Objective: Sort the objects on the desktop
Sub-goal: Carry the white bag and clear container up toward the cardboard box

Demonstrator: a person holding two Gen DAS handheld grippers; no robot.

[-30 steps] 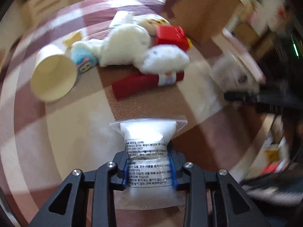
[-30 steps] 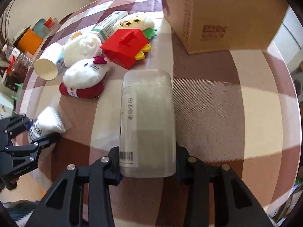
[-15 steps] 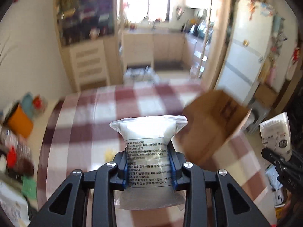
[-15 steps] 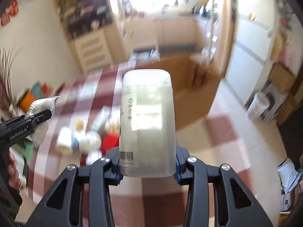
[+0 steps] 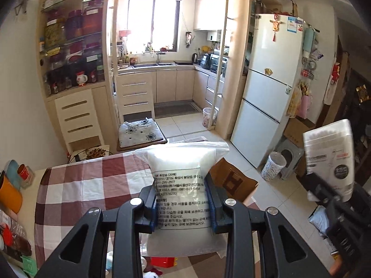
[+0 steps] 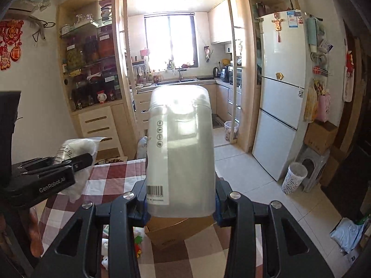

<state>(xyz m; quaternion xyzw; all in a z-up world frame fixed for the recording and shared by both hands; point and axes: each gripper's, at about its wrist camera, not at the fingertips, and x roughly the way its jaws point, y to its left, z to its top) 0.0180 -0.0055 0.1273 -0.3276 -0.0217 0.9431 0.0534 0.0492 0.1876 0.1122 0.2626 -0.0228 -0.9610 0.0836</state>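
**Both hand-held grippers aloft, each gripping one item**

Kitchen cabinets, a bright window and a tall white fridge (image 5: pixel 269 88) fill the background, with the bench (image 5: pixel 76 185) in its red-and-white checked cloth below.

Left to right: the left hand-held gripper (image 5: pixel 180 201) is closed to a narrow gap on a clear plastic bag (image 5: pixel 183 176) of white filling with a printed label; its blue pads press the bag's two sides, and the bag's sealed top stands up ahead of the fingers. The bag hangs in the air above the bench, over its far edge as the left wrist view shows it. In the right wrist view the same gripper and bag (image 6: pixel 76 148) appear at the left, clear of the cloth.

A brown cardboard box (image 5: pixel 231 180) sits on the bench towards its right edge, partly hidden behind the bag. Plush toys and a red item (image 5: pixel 162 261) lie on the cloth below the grippers, mostly hidden.

The right hand-held gripper (image 6: pixel 180 206) is clamped on the lower part of a translucent white plastic container (image 6: pixel 180 148) with a rounded cap and a barcode sticker. The container stands upright between the fingers, held in the air above the box (image 6: pixel 169 231).
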